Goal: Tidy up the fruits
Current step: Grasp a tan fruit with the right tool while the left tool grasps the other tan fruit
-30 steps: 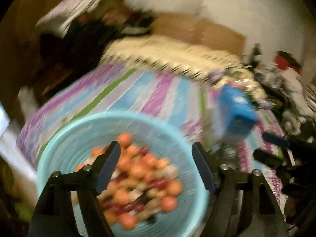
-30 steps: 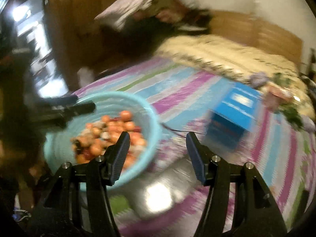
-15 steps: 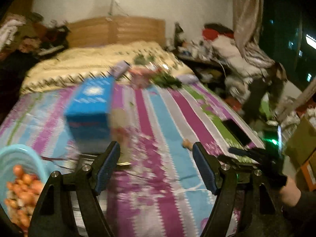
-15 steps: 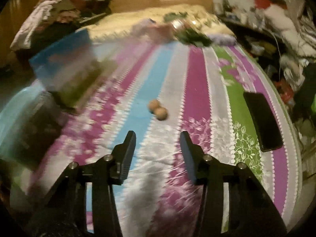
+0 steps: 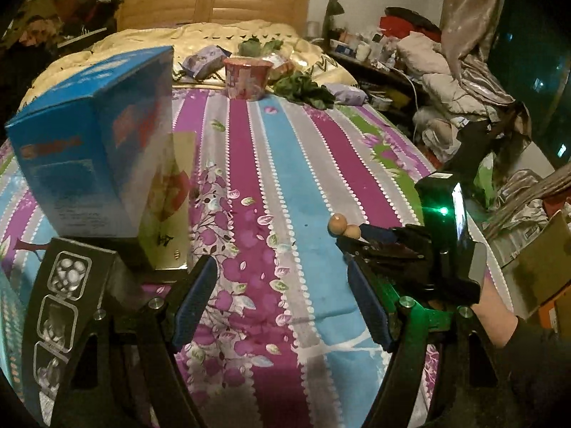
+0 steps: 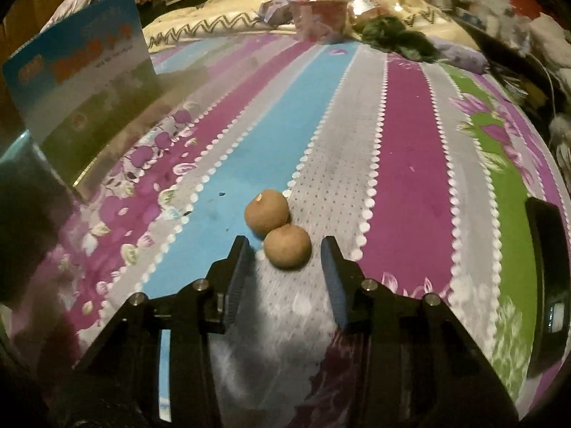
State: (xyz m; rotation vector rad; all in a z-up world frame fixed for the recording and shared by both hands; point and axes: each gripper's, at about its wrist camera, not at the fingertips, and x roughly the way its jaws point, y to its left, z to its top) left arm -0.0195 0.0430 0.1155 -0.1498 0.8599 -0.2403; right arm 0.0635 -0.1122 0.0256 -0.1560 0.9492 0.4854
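Observation:
Two small brown round fruits lie touching each other on the striped bedspread. In the right wrist view the nearer fruit (image 6: 287,251) sits between the tips of my open right gripper (image 6: 284,255), and the farther fruit (image 6: 266,212) lies just beyond it. In the left wrist view both fruits (image 5: 342,227) lie at mid right, with the right gripper (image 5: 351,237) right behind them. My left gripper (image 5: 282,283) is open and empty, held over the bedspread well short of the fruits.
A blue carton (image 5: 96,149) stands at the left on the bed. A red cup (image 5: 246,77), green leaves (image 5: 303,89) and purple packets lie at the far end. A dark phone (image 6: 546,278) lies at the right edge. Clutter fills the room's right side.
Both grippers swung right, away from the blue basket of fruits, which has left both views. My right gripper has closed in on the two brown fruits, and the nearer one now lies between its fingertips.

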